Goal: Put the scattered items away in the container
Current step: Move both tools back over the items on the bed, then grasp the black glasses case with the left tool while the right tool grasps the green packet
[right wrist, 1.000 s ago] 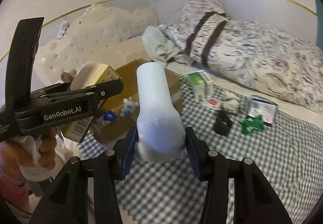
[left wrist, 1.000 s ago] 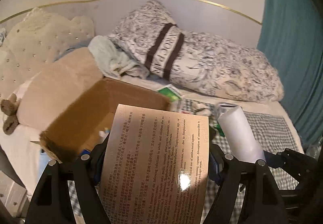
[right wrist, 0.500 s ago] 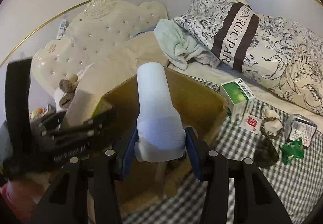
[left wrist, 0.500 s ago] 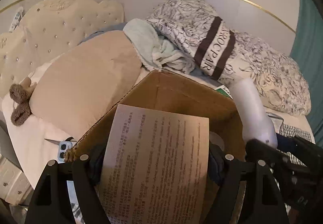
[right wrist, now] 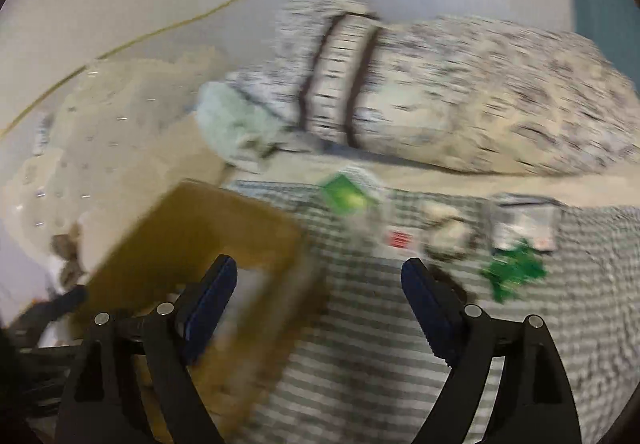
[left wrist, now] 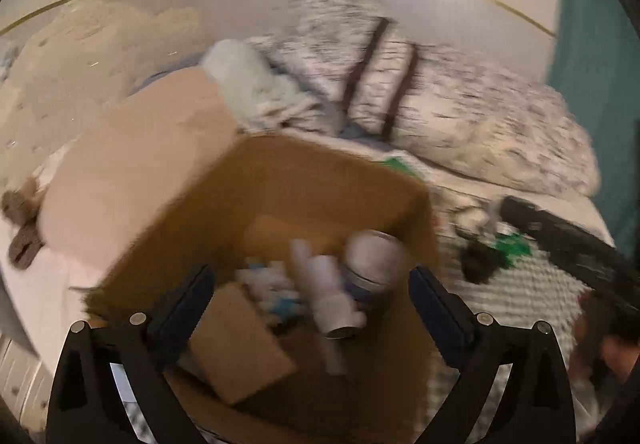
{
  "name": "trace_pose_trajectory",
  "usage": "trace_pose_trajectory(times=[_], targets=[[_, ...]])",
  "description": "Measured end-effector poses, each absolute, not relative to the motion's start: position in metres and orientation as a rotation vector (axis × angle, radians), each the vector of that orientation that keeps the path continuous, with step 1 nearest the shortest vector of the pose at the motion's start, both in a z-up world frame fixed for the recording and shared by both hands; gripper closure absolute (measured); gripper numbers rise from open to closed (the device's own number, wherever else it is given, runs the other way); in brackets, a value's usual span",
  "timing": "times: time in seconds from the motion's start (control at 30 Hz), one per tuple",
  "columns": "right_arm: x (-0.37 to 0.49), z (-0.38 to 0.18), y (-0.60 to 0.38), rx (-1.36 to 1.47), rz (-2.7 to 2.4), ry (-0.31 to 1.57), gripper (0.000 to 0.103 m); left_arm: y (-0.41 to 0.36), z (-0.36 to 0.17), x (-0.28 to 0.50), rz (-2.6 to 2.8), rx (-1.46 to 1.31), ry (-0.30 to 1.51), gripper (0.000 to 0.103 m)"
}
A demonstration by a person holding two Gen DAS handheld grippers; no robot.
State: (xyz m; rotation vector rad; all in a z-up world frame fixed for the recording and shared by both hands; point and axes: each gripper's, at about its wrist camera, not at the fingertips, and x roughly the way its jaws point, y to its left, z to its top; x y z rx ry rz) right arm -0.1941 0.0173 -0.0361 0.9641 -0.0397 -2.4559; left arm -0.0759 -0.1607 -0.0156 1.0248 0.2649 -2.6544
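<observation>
Cardboard box (left wrist: 320, 187), brown and open at the top, sits on the bed, at the left edge of the grey-and-white checked cloth (right wrist: 400, 364). Both pictures are blurry.

The left gripper (left wrist: 312, 300) hangs over the box with its jaws wide open and nothing between them. Inside the box lie a flat tan printed carton (left wrist: 240, 344), a white plastic bottle (left wrist: 332, 300), a round white jar with a blue band (left wrist: 374, 264) and some small white and blue bits (left wrist: 276, 292) that are too blurry to name. The carton is at the near left of the box, the bottle is in the middle, and the jar is just to the right of the bottle.

The right gripper (right wrist: 320, 292) is over the near right edge of the box and the checked cloth. Its jaws are wide open too, and they hold nothing.

More things lie on the cloth to the right of the box: a small green box (right wrist: 346, 195), a little red and white tag (right wrist: 398, 240), a grey and white packet (right wrist: 524, 219) and a bright green crinkly thing (right wrist: 512, 272). A dark lump (left wrist: 480, 264) lies near the green thing.

Far behind are a big flowered pillow with two dark stripes (right wrist: 460, 91), a pale green towel (left wrist: 248, 83) and a plain tan cushion (left wrist: 132, 171).
</observation>
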Motion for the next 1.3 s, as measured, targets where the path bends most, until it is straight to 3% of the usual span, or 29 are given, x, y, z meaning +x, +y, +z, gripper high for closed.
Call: trace_pose_trajectory(times=[0.2,0.43,1.0,1.3], targets=[[-0.200,-0.044,0.103,1.018,-2.590,-0.108,0.018,-0.076,-0.008,-0.084,-2.887,0.975,0.195,0.000],[-0.198,-0.061,0.158,1.019,-2.655,-0.087,0.018,-0.011,-0.057,-0.112,-2.849,1.117,0.007,0.000],[-0.247,-0.130,0.208,1.126,-2.611,-0.089,0.018,0.019,-0.130,-0.200,-2.752,1.259,0.110,0.000],[-0.284,-0.156,0.202,1.140,-2.585,-0.230,0.018,0.017,-0.153,-0.253,-2.683,1.242,0.184,0.000]])
